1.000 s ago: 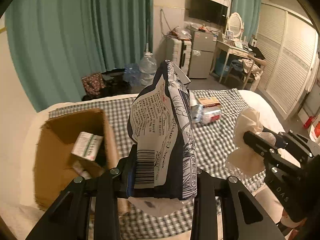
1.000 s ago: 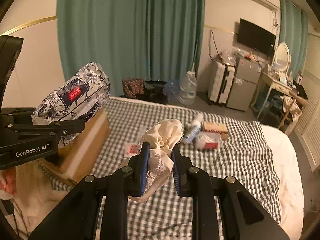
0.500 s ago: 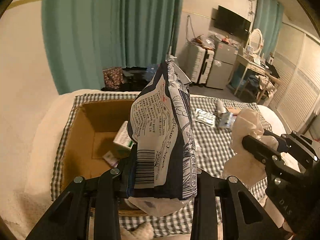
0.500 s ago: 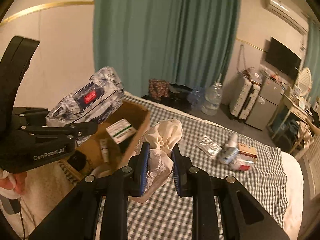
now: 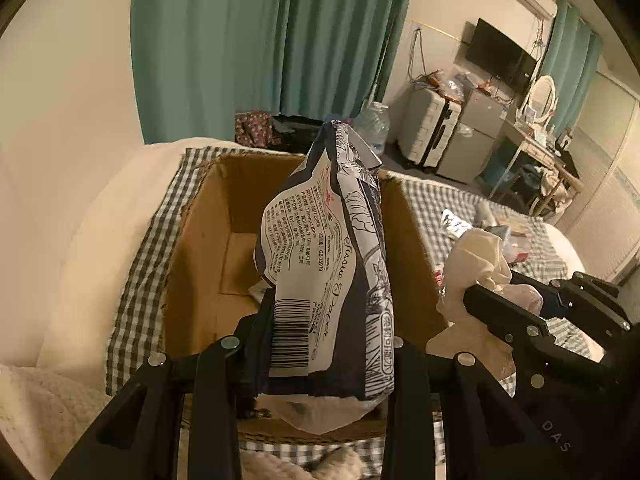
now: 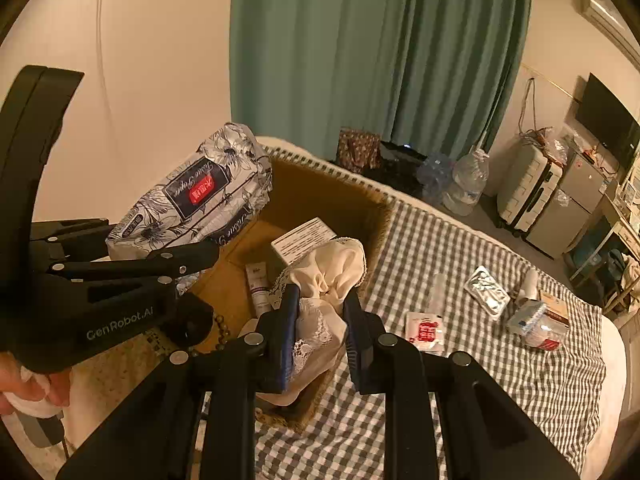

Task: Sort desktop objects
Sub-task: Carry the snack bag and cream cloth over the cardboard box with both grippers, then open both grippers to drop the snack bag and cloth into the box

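Left wrist view has the tissue pack (image 5: 326,264) dead centre, standing on end between the fingers of the left tool (image 5: 320,354), which is closed on its lower part, jaws only a little way apart because the pack squashes. I'd guess it's light and soft, basically paper in thin slippery plastic film, so it gives under the pads and could slide if you pinch only the wrapper; grabbing across the thick middle like this looks like the safe spot. Looks-wise it's a navy and white flower print, a white back panel with small print and a barcode, and from the right wrist view a red label on its face. It hangs right above the open cardboard box (image 5: 200,240), not yet inside. The right tool (image 6: 318,334) is pinched nearly closed on a cream cloth with a lace edge (image 6: 328,276), limp and floppy, nothing fragile, bunched up above the fingers and sagging below them, held over the box's near right corner. Down in the box I can make out a white carton (image 6: 303,239) and a small tube (image 6: 258,284). The box sits on a bed with a checked cover (image 6: 480,368), and a foil packet (image 6: 488,290), a red and white sachet (image 6: 425,330) and a few other bits are still lying loose on it, well apart from the box.
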### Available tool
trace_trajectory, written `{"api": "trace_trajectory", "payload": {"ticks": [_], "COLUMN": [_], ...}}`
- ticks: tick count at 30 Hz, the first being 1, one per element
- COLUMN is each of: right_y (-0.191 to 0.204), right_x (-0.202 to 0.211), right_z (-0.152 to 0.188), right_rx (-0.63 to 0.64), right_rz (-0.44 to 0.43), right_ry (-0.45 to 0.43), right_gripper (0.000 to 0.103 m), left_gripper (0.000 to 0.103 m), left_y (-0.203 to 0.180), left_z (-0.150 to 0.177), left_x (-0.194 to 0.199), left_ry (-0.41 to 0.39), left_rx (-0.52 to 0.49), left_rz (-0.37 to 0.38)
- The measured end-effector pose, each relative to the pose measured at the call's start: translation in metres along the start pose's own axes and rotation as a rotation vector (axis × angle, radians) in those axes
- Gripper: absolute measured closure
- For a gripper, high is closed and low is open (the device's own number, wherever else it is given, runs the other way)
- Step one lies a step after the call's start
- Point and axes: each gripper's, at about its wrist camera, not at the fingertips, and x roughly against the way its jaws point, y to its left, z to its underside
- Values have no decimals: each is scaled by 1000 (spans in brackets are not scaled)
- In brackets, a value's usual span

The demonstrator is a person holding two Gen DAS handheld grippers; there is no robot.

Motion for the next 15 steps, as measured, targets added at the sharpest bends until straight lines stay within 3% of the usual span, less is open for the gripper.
{"api": "trace_trajectory", "payload": {"ticks": [4,6,7,9,11,15], "right_y": [8,4,2,-2,-9,-19], "right_x": [-18,-23,-25,-23,-21,-11], "right_z": [-2,-2,-2,-1,0,0], "right_rx": [3,-9,-17,-46,-71,-115], "right_rz": [-8,8,24,61,74,63], "right_ry": [24,21,16,-5,-25,-54], "right_gripper": [82,74,67,42,40,37], "left_gripper": [70,65,54,37,21,18], "left_y": [6,6,5,5,4,-2], "left_z": [4,6,7,9,12,15], "left_x": [-10,-13,-14,-16,-16,-15], "left_ry": [19,18,23,26,13,9], "left_rx": [15,12,13,17,10,-24], "left_rz": [9,-3,-6,-15,-50,-80]}}
